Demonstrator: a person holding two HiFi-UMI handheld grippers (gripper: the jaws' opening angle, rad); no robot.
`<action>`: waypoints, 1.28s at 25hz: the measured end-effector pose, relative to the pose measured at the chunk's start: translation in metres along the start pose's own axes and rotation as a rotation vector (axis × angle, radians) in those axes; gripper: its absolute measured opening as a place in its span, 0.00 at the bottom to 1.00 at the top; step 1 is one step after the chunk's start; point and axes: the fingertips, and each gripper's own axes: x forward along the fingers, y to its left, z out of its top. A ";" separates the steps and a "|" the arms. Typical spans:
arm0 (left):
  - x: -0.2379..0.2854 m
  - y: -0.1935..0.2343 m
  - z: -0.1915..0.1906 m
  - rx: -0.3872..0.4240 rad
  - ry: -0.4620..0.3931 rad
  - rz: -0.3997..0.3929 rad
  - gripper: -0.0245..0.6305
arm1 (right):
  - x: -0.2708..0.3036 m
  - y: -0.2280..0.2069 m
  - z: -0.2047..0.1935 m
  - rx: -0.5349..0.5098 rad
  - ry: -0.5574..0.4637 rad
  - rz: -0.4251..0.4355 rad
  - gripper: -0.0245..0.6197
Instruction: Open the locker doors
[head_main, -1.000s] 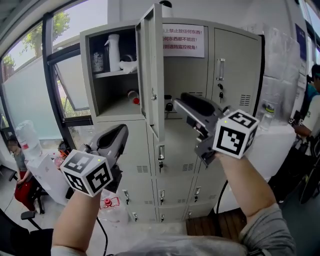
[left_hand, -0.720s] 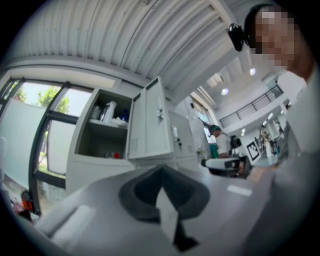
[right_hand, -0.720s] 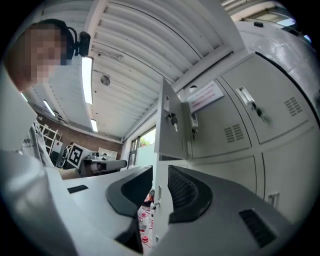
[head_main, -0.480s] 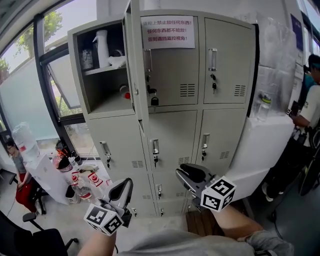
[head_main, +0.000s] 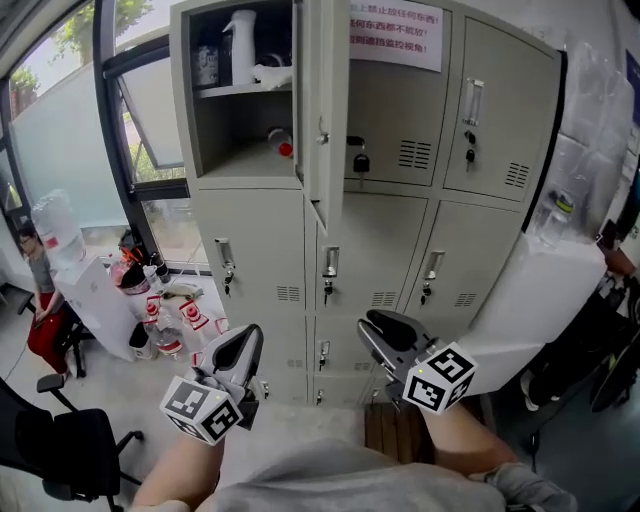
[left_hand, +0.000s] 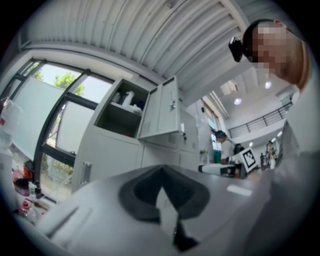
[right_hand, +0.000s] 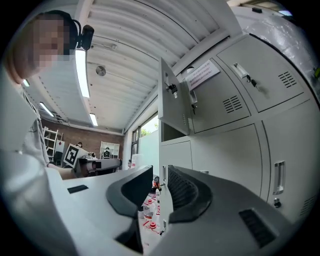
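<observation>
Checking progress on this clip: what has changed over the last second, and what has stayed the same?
The left gripper and right gripper both dropped from in front of the upper lockers to level with the bottom rows. The right gripper's jaws have narrowed but are apart, with nothing between them. Nothing was taken hold of. The top-left door stays open and the other doors in view stay shut.

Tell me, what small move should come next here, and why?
Probably lift the right hand-held gripper toward the handle of the top-right door: only the top-left door stands open, the others look shut, and this gripper hangs low, jaws apart, holding nothing.
</observation>
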 end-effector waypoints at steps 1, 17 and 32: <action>-0.004 0.008 -0.003 -0.001 0.004 0.015 0.04 | 0.008 0.003 -0.004 0.003 0.006 0.009 0.17; -0.057 0.246 -0.031 -0.011 0.081 0.082 0.04 | 0.318 0.069 -0.088 -0.036 0.177 0.004 0.25; -0.064 0.381 -0.052 -0.062 0.171 -0.127 0.04 | 0.451 0.007 -0.124 -0.029 0.199 -0.442 0.33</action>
